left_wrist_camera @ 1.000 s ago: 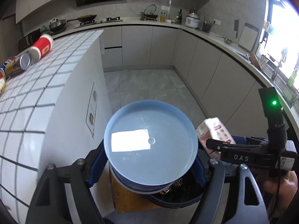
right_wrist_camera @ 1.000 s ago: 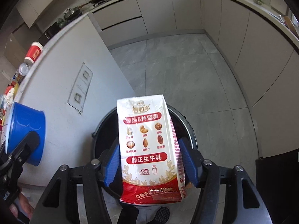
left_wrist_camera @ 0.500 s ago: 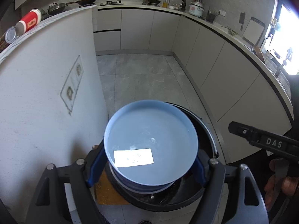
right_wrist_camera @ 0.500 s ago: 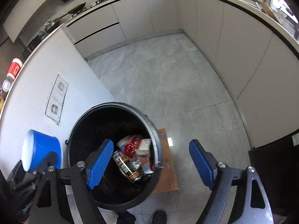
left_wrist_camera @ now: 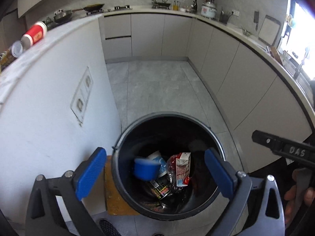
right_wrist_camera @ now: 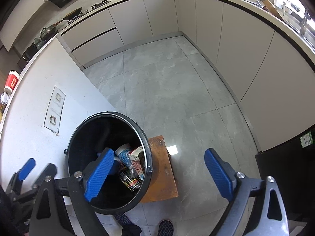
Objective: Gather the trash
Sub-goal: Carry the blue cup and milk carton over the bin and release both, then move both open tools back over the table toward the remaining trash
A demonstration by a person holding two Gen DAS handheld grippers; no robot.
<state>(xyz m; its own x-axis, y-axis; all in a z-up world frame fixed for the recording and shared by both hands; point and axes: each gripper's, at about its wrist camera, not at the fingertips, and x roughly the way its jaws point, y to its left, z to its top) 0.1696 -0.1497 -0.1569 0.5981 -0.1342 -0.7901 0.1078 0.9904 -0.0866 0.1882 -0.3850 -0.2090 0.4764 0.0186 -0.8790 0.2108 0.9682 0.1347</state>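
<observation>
A black trash bin (left_wrist_camera: pixel 213 135) stands on the floor below my left gripper (left_wrist_camera: pixel 155 174), which is open and empty above its mouth. Inside lie a blue bowl (left_wrist_camera: pixel 145 170), a milk carton (left_wrist_camera: pixel 183 167), a can (left_wrist_camera: pixel 159 190) and other trash. In the right wrist view the bin (right_wrist_camera: pixel 145 143) is at lower left and my right gripper (right_wrist_camera: pixel 159 174) is open and empty, to the right of it above the floor. A red cup (left_wrist_camera: pixel 34 35) and a can (left_wrist_camera: pixel 16 48) lie on the island counter (left_wrist_camera: pixel 65 29) at upper left.
The white island wall (left_wrist_camera: pixel 49 108) stands close left of the bin. A brown wooden board (right_wrist_camera: pixel 163 169) lies under the bin. Grey cabinets (left_wrist_camera: pixel 246 82) run along the back and right. My right gripper's body (left_wrist_camera: pixel 283 151) shows at the right edge.
My left gripper has opened and the blue bowl has dropped into the bin. A second ago my right gripper let the milk carton fall into the bin and has stayed open since.
</observation>
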